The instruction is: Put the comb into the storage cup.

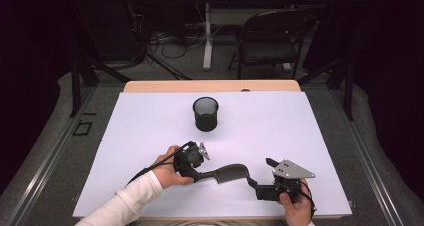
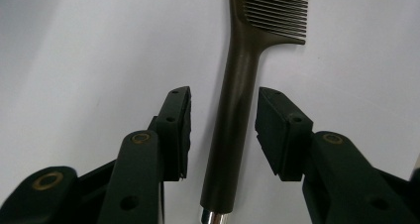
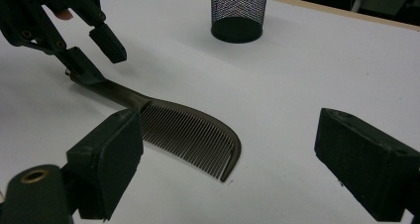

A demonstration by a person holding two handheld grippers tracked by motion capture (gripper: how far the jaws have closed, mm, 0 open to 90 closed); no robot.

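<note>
The left gripper (image 2: 223,130) has its two black jaws either side of the handle of a dark comb (image 2: 237,110), with a narrow gap showing on each side, so the pads are not pressing on it. In the right gripper view one of those jaws seems to rest low against the handle's end, but contact cannot be told for certain. The comb (image 1: 227,173) lies flat on the table near its front edge, between the two grippers, its handle pointing toward the left gripper (image 1: 196,172) and its curved toothed end toward the right one. A shiny metal tip shows at the handle's end in the left gripper view.

The right gripper (image 1: 257,178) lies low just beside the toothed end of the comb (image 3: 190,135), its jaws spread wide and holding nothing.

A black mesh cup (image 1: 206,114) stands upright farther back, near the middle of the table and well apart from the comb. Its inside looks dark; any contents cannot be made out.

The table (image 1: 320,151) is covered in white, with a wooden edge at the back. Behind it are a dark folding chair (image 1: 272,38), cables on the floor and a table leg.

The left hand (image 1: 167,171), in a white sleeve, comes in from the lower left. The right hand (image 1: 295,206) holds its gripper from the bottom edge.
</note>
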